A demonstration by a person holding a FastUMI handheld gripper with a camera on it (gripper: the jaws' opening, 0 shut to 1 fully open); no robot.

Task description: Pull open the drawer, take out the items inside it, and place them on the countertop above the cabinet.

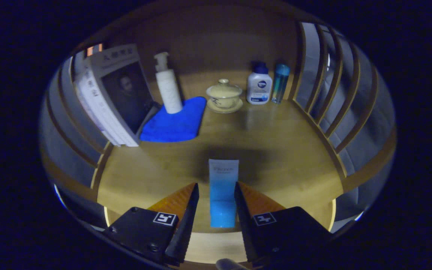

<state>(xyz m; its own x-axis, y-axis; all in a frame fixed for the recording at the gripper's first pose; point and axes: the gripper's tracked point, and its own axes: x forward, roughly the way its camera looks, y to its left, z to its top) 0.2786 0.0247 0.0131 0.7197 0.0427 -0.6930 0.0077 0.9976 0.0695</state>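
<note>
Looks like the set-down step: blue cosmetic tube [222,193] on the wooden counter [276,150], standing or lying lengthwise between the two fingers of the claw [216,195]. Claw partly spread; right finger close against the tube, left finger showing a thin gap, so hard to say whether still pinching. To do this well: confirm the tube rests fully on the wood, spread evenly, then back straight out along the fingers without nudging it. Further back, well apart: white pump bottle [168,84] on a blue cloth [176,122], lidded tea bowl [224,95], lotion bottle [259,84], teal bottle [280,82], books [113,95] leaning beside the cloth.
</note>
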